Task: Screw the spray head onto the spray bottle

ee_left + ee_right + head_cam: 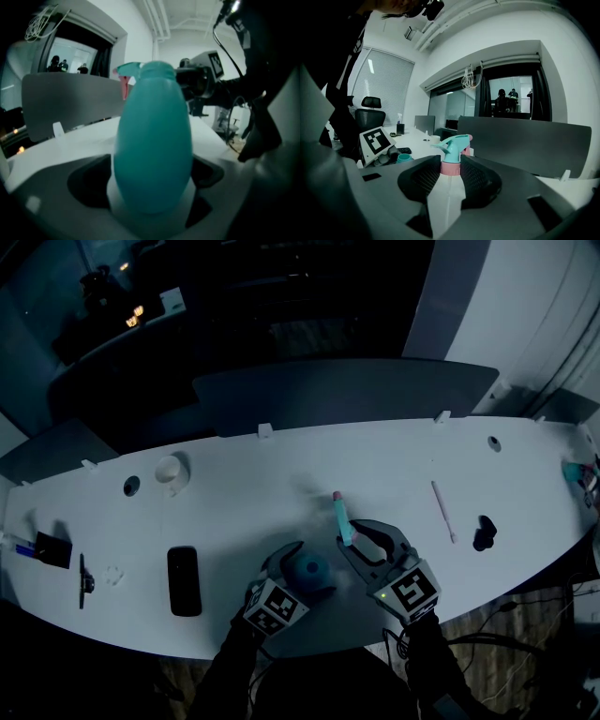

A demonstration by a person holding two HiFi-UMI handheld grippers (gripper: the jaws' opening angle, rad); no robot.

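A teal spray bottle stands upright on the white table near its front edge. It fills the left gripper view. My left gripper is around it, and its dark pads touch the bottle's sides. My right gripper is shut on the spray head, a teal head with a pink collar and a pink trigger. The head is held above the table, just right of the bottle and apart from its mouth. In the left gripper view the head shows behind the bottle's top.
A black phone lies left of the bottle. A white cup stands further back on the left. A thin pink stick and a small black object lie to the right. Dark small items sit at the far left end. A grey partition runs behind the table.
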